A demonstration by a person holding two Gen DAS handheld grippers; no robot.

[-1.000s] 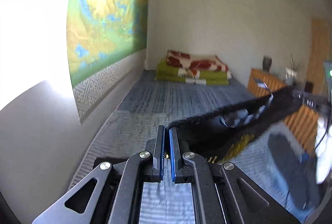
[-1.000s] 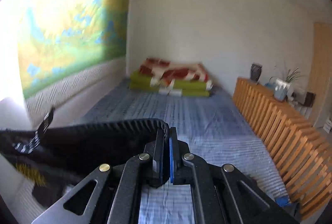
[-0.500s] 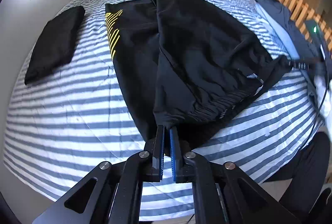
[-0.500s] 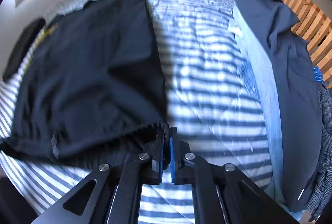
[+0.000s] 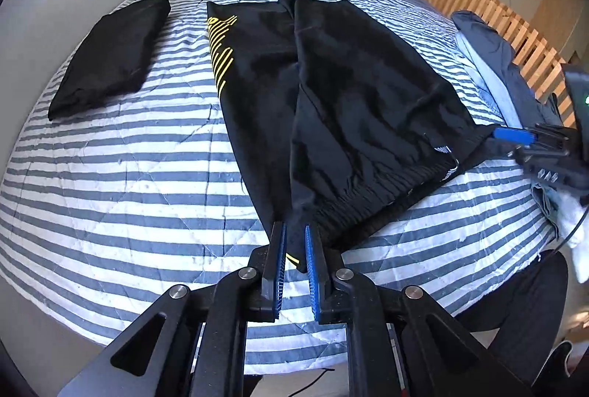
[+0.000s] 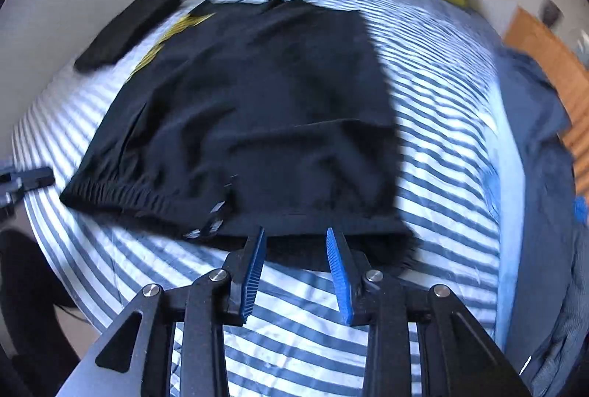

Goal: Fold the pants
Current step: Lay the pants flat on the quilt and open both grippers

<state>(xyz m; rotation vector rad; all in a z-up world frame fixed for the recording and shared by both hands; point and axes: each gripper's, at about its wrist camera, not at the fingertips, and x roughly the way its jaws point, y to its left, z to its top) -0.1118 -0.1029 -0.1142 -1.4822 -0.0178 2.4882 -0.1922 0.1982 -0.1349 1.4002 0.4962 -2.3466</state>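
Pants point(image 5: 342, 109) now lie on the bed point(image 5: 110, 176), both grippers opening.

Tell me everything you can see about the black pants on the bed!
The black pants lie flat on the striped bedspread, made of thin, slightly shiny cloth. The legs are folded one over the other, and yellow stripes show along one edge. The gathered elastic waistband faces the cameras, with a small white label. Both grippers have just been opening at the waistband.
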